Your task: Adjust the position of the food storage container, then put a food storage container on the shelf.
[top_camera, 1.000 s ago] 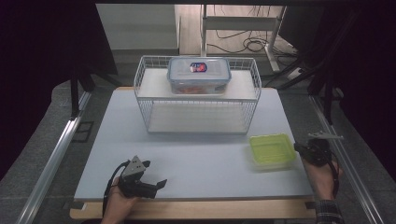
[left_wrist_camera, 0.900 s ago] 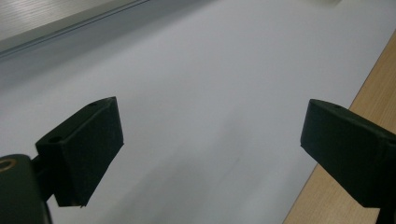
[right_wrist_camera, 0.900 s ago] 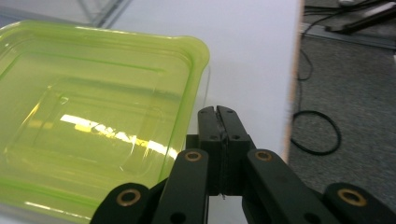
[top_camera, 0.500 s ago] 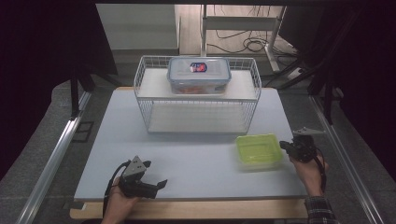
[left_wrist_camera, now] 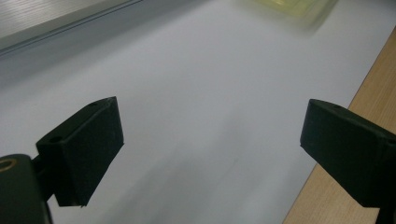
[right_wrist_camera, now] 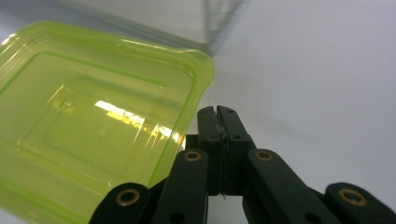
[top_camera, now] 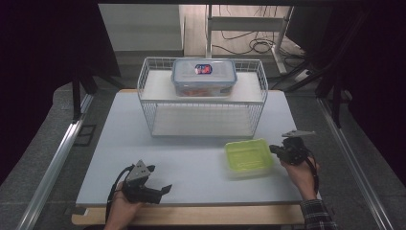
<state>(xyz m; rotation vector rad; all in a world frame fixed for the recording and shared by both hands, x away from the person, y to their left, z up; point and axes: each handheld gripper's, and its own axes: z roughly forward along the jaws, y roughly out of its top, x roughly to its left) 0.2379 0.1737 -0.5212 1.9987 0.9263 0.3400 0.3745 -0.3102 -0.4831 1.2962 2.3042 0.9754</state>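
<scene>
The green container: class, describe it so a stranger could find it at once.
Start at the white wire rack standing at the table's far side. In front of its right end lies the green container, beside the right gripper. It is translucent lime and lidless, unlike the clear lidded box on the rack.

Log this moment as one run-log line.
left gripper: open, idle on table | right gripper: shut, beside green container edge, nothing seen between jaws | lidded box: on wire rack
</scene>
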